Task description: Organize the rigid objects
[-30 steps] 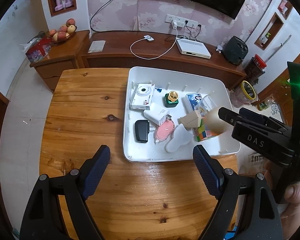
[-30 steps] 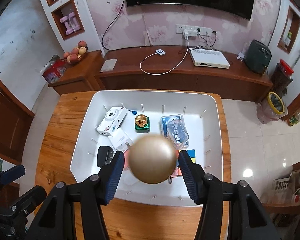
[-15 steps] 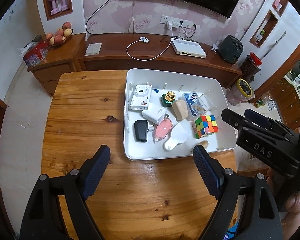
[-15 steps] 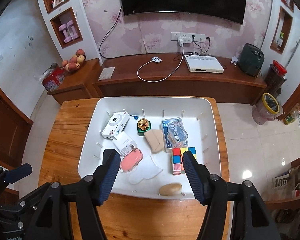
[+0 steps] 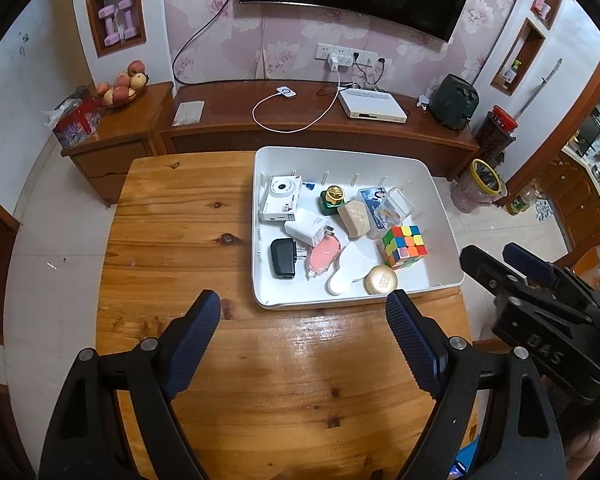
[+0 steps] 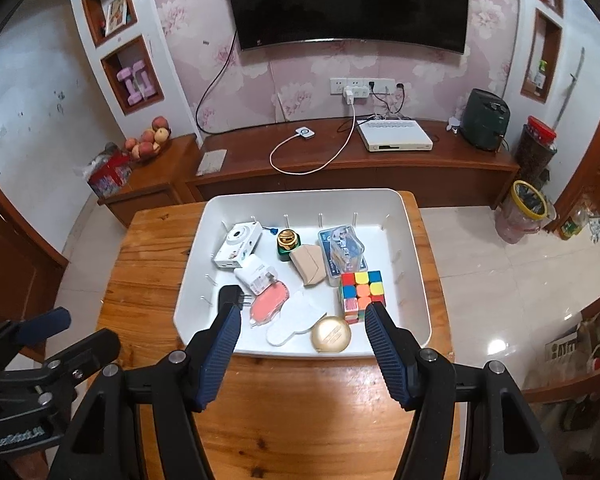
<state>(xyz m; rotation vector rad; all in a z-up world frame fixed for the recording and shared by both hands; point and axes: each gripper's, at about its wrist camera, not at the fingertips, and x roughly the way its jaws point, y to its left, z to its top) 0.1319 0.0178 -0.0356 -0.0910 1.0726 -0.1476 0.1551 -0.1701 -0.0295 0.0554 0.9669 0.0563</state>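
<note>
Two grippers, both with fingers spread wide and nothing between them. Left gripper (image 5: 304,322) hangs over bare wood of the worktop (image 5: 172,248), its blue-ribbed fingers (image 5: 192,340) short of the white tray (image 5: 440,208), which lies ahead and toward the right finger. Right gripper (image 6: 302,340) sits just back of the tray's near rim (image 6: 300,354), fingers (image 6: 384,344) framing the near part of the tray; it also shows at the right edge of the left wrist view (image 5: 540,292), apart from the tray. Tray contents, all inside the walls: gold round compact (image 6: 331,335) lies flat at the near edge, between the right fingers and closer to the right-hand one; beside it, toward the left finger, a white flat piece (image 6: 296,318) and a pink oval item (image 6: 267,303), these two touching. Black adapter (image 6: 230,295) sits just ahead of the left fingertip, prongs pointing toward the pink item. Rubik's cube (image 6: 362,292) stands just ahead of the right fingertip, touching or nearly touching the compact; cannot tell which. Farther ahead: white charger block (image 6: 257,274), tan pouch (image 6: 309,265), clear plastic box (image 6: 342,250) with blue print, green bottle with gold cap (image 6: 287,242) upright, white camera (image 6: 238,245) at the far left of the group. Tan pouch leans against the clear box.
</note>
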